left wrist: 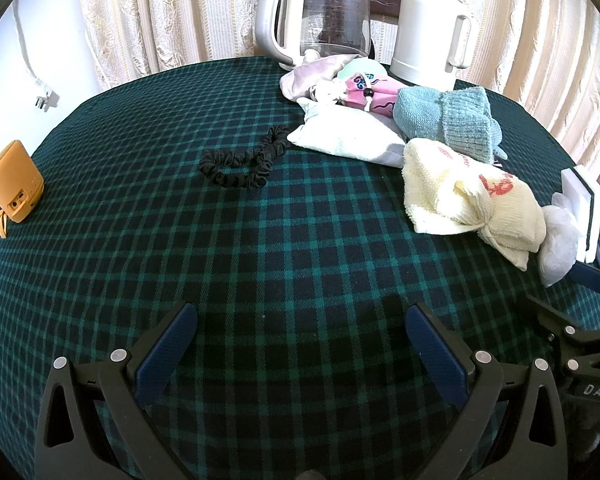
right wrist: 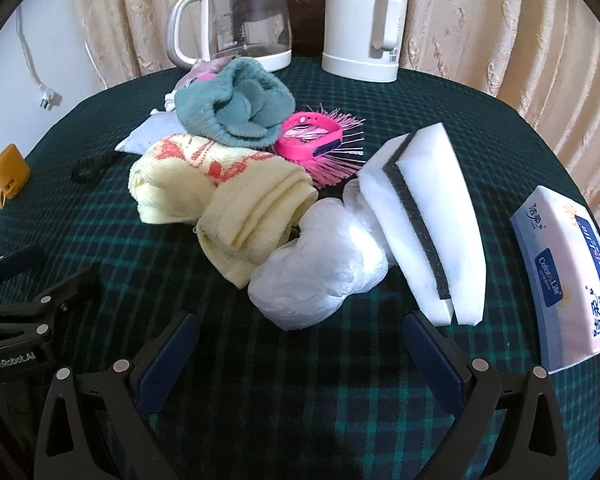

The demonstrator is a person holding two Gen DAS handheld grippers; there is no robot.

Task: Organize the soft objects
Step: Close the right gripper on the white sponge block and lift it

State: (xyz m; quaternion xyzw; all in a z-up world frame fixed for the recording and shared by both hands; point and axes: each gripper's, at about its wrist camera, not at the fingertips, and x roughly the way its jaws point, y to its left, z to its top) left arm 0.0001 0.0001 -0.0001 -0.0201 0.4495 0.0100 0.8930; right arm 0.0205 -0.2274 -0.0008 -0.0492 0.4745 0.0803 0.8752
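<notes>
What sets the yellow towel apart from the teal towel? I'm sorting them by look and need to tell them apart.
The yellow towel is pale cream with a red pattern; the teal towel is one plain colour. The yellow towel lies nearer the grippers and touches the clear plastic bag; the teal towel sits farther back, by the pink brush. Both are bunched terry cloth lying on the plaid tablecloth.

On the tabletop [left wrist: 260, 264], two kettles [left wrist: 320, 12] stand at the far edge; pouches [left wrist: 348, 136] and towels [left wrist: 460, 196] are heaped before them, a scrunchie [left wrist: 240, 160] to their left, sponges [right wrist: 424, 216] toward the right edge
</notes>
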